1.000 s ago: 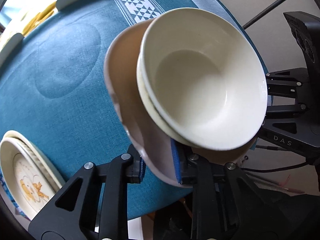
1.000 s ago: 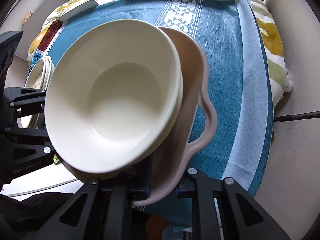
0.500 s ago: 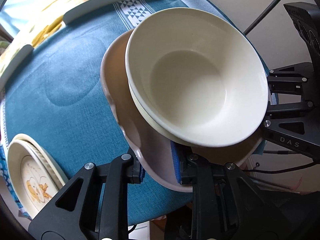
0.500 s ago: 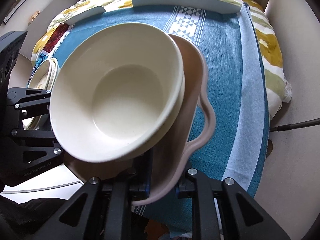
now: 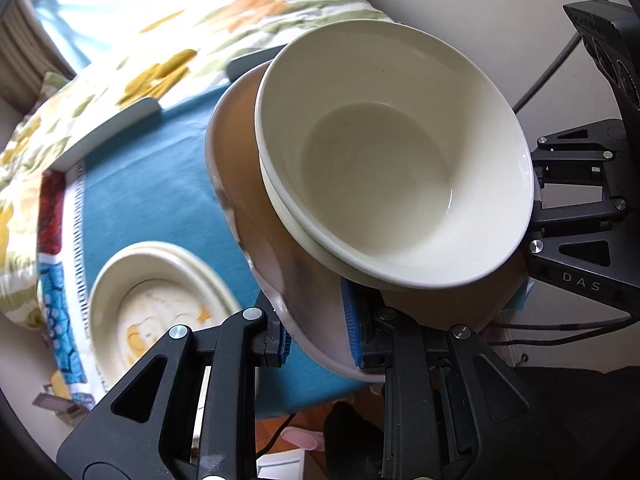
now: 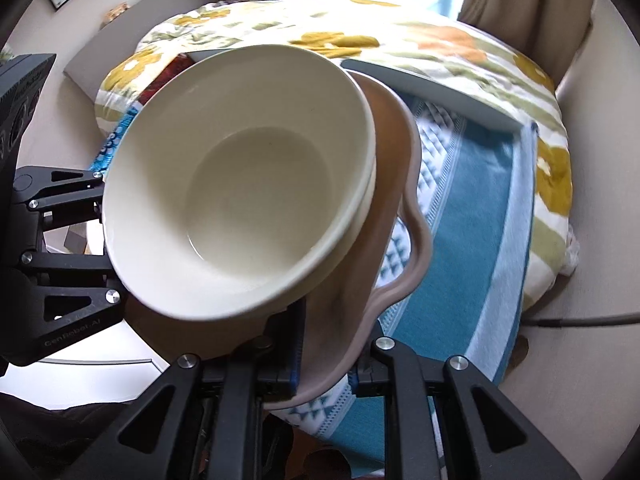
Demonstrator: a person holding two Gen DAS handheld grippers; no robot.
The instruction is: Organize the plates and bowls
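Note:
A pink wavy-rimmed plate [image 5: 276, 240] [image 6: 400, 216] hangs in the air above the teal cloth [image 5: 152, 196] [image 6: 460, 280]. Two nested cream bowls [image 5: 384, 168] [image 6: 248, 196] sit on it, tilted. My left gripper [image 5: 318, 330] is shut on the plate's near rim, blue pads on both faces. My right gripper [image 6: 326, 364] is shut on the opposite rim. Each gripper shows in the other's view at the side. A stack of cream plates with a yellow print [image 5: 160, 304] rests on the cloth at lower left.
A floral quilt [image 5: 120, 64] [image 6: 440, 48] lies beyond the cloth. White bars [image 5: 116, 128] [image 6: 432, 88] sit along the cloth's far edge. A window with curtains is behind. A black cable [image 6: 580, 322] runs at the right.
Both grippers have lifted the plate with its bowls higher above the cloth and tipped up; the window, quilt and the printed plate stack came further into view.

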